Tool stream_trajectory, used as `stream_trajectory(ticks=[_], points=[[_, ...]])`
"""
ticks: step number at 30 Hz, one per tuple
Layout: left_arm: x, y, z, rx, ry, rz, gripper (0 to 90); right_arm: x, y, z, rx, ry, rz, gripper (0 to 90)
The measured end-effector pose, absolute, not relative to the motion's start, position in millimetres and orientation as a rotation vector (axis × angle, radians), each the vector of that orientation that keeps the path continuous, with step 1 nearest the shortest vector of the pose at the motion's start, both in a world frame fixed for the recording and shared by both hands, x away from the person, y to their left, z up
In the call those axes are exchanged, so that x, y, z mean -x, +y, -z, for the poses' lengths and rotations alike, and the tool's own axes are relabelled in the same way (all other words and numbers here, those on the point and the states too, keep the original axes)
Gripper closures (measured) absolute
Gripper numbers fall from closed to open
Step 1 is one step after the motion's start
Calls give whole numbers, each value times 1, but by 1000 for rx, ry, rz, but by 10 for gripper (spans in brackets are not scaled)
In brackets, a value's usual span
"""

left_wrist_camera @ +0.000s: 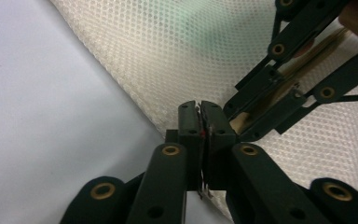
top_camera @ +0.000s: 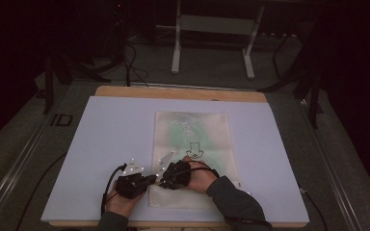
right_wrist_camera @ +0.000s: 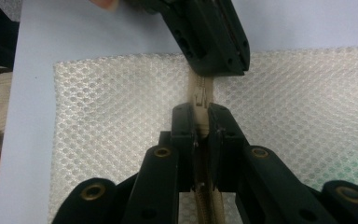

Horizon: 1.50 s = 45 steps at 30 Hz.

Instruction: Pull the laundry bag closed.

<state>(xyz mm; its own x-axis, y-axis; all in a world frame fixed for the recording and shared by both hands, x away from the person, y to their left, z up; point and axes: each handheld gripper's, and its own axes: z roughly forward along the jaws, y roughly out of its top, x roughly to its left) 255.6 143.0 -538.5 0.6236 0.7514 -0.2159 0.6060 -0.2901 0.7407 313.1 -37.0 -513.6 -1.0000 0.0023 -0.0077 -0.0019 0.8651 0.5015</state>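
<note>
A cream mesh pouch (top_camera: 192, 139) with a faint green print lies flat on the pale board (top_camera: 111, 144). Its beige zipper (right_wrist_camera: 200, 88) runs along the near-left edge. My left gripper (top_camera: 149, 181) comes from the left and is shut on the zipper's end at the pouch edge (left_wrist_camera: 200, 122). My right gripper (top_camera: 162, 178) faces it from the right, shut on the zipper band (right_wrist_camera: 201, 122) just behind the slider (right_wrist_camera: 199, 97). The two sets of jaws nearly touch. What lies between the left jaws is mostly hidden.
The board rests on a wooden table (top_camera: 178, 92). Beyond it stand a white metal frame's legs (top_camera: 176, 53) on a grey floor with dark cables (top_camera: 132, 67). A person's hands and a dark sleeve (top_camera: 233, 199) are at the near edge.
</note>
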Motion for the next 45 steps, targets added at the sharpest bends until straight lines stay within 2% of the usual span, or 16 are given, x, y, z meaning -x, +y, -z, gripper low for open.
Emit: stream_trajectory(ticks=[45], points=[[-255, 141, 542, -2004, 1095, -217, 895, -309, -45, 506, 69, 3028, -658, 821]])
